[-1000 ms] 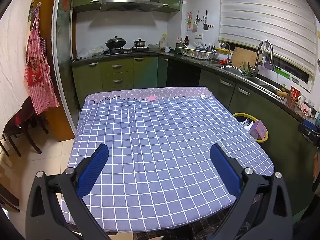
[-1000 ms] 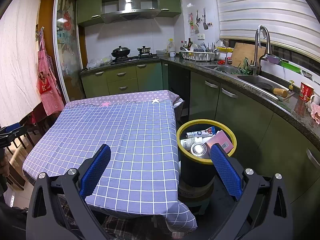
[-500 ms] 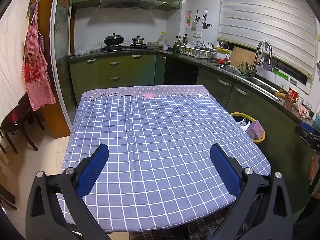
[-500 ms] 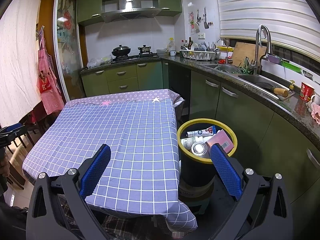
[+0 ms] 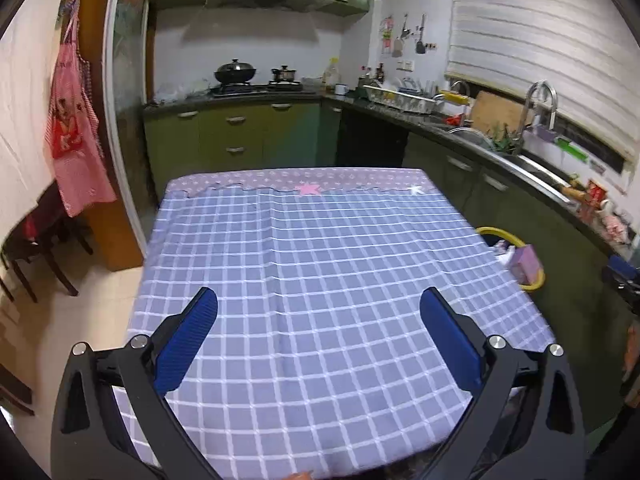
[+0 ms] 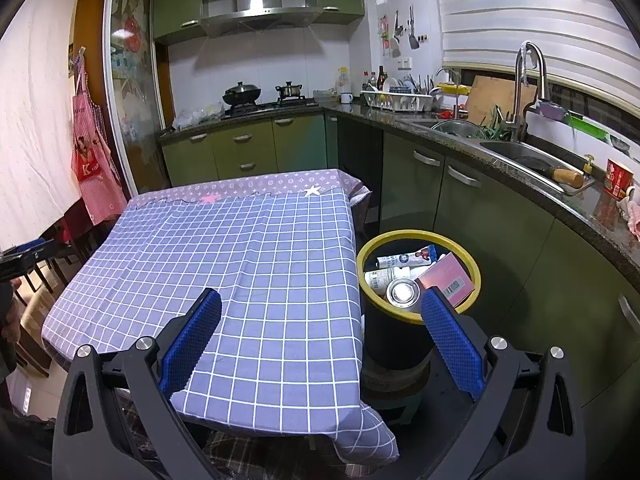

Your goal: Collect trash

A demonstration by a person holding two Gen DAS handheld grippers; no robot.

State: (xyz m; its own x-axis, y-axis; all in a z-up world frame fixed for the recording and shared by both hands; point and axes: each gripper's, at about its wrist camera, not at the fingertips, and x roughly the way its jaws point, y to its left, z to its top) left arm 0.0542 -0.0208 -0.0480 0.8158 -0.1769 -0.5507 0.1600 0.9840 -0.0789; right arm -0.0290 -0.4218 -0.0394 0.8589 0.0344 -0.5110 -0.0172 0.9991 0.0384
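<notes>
A black bin with a yellow rim (image 6: 416, 240) stands on the floor right of the table. It holds a pink box (image 6: 450, 278), white tubes (image 6: 404, 260) and a metal can (image 6: 402, 292). The bin also shows in the left wrist view (image 5: 498, 234), with the pink box (image 5: 524, 260) sticking out. My left gripper (image 5: 318, 304) is open and empty above the near part of the table. My right gripper (image 6: 320, 304) is open and empty above the table's right edge, beside the bin. No trash lies on the purple checked tablecloth (image 5: 320, 264).
Green kitchen cabinets (image 6: 472, 196) and a dark counter with a sink (image 6: 520, 152) run along the right. A stove with pots (image 6: 260, 98) is at the back. A pink apron (image 5: 74, 136) hangs at the left, with dark chairs (image 5: 36, 248) below.
The left wrist view has tilted and shifted a little, with the table sitting lower and more centred. The right gripper has barely moved. Both stay open.
</notes>
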